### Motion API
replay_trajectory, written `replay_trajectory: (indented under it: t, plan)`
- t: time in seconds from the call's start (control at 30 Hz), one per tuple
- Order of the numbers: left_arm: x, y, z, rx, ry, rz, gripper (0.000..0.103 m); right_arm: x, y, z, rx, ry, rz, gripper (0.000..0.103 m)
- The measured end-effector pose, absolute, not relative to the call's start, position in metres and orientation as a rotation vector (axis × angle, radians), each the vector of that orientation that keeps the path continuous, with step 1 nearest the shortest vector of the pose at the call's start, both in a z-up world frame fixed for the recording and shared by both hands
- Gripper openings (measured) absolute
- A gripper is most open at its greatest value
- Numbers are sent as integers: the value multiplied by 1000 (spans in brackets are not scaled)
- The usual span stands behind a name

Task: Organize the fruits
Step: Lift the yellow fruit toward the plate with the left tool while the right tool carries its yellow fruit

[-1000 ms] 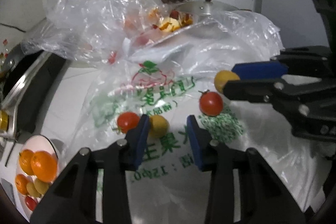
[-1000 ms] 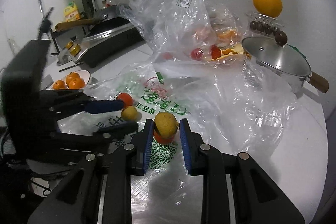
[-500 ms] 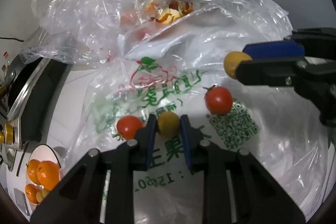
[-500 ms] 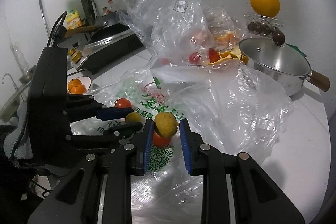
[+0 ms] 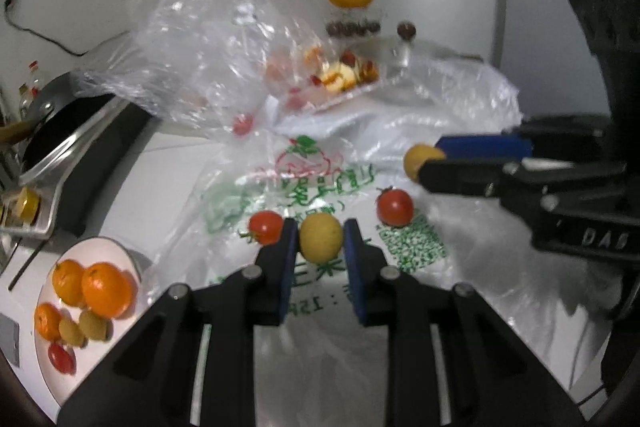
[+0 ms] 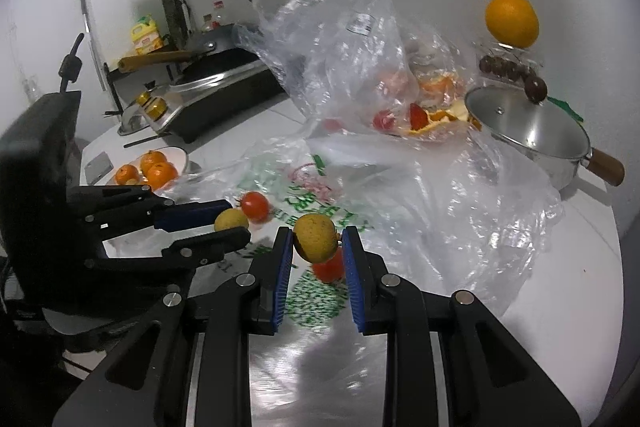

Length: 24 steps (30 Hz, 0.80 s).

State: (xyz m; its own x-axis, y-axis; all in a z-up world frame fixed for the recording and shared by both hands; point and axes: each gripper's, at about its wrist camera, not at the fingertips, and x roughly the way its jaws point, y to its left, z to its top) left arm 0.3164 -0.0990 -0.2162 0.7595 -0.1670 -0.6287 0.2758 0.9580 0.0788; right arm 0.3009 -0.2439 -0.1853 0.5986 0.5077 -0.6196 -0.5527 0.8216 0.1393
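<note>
My left gripper (image 5: 320, 239) is shut on a small yellow fruit (image 5: 321, 237), held just above the printed plastic bag (image 5: 308, 183). My right gripper (image 6: 315, 243) is shut on another yellow fruit (image 6: 314, 237); it also shows at the right of the left wrist view, the right gripper (image 5: 432, 159) with its yellow fruit (image 5: 418, 159). Two red tomatoes (image 5: 265, 227) (image 5: 394, 207) lie on the bag. A white plate (image 5: 60, 367) at the lower left holds oranges, small yellow fruits and a tomato.
A crumpled clear bag (image 5: 192, 47) with fruit scraps stands behind. A steel pot with lid (image 6: 528, 127) and wooden handle sits at the right, an orange (image 6: 512, 21) on a clear box behind it. A cooktop with a pan (image 6: 224, 75) is at the left.
My left gripper closed on the yellow fruit lying on the bag and lifted it slightly; the view swung so the plate shows more. The right gripper kept holding its fruit in place.
</note>
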Motion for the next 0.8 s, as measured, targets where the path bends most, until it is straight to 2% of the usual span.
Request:
replay_trajectory:
  t: [0.8]
  plan:
    - [251, -33, -201, -55, 597, -232, 24, 263, -180, -170, -128, 683, 685, 27]
